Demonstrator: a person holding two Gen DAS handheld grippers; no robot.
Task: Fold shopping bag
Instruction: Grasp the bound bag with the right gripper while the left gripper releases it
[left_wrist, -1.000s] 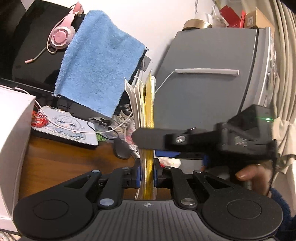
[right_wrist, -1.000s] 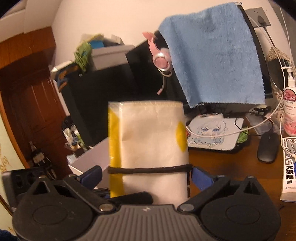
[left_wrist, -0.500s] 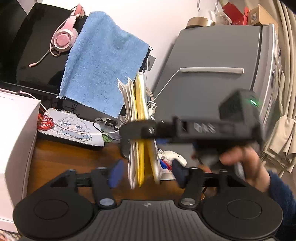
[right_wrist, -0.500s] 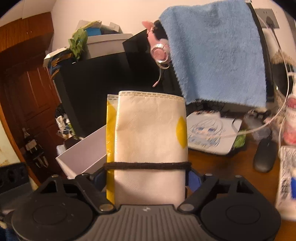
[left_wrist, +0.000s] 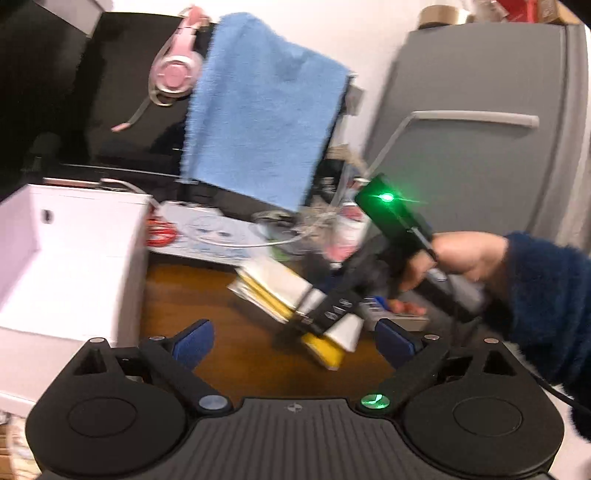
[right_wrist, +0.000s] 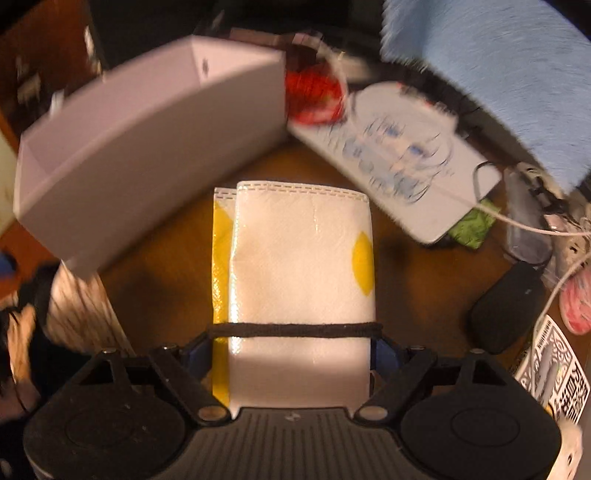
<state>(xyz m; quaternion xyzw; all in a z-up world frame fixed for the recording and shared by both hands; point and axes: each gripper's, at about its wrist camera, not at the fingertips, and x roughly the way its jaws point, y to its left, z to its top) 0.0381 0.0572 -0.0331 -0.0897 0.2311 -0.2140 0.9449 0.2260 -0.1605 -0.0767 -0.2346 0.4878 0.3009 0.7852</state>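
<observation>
The folded shopping bag (right_wrist: 299, 266), white with yellow patches, has a black elastic band (right_wrist: 295, 329) around it. My right gripper (right_wrist: 295, 350) is shut on its near end, pads pressing both side edges just below the band. The bag points down over the brown desk (right_wrist: 170, 280). In the left wrist view the bag (left_wrist: 280, 291) hangs tilted low above the desk, held by the right gripper (left_wrist: 325, 314) in a person's hand (left_wrist: 461, 258). My left gripper (left_wrist: 293, 343) is open and holds nothing, a little short of the bag.
A white open box (left_wrist: 66, 258) stands on the desk's left. Behind lie a printed mouse pad (right_wrist: 399, 162), red cord (right_wrist: 314, 92), white cables and a black mouse (right_wrist: 506, 310). A blue towel (left_wrist: 258, 110) and pink headset (left_wrist: 177, 70) hang on the monitor. A grey cabinet (left_wrist: 480, 129) stands right.
My left gripper opened, let go of the bag and drew back. The right gripper kept the bag and tipped it from upright down toward the desk.
</observation>
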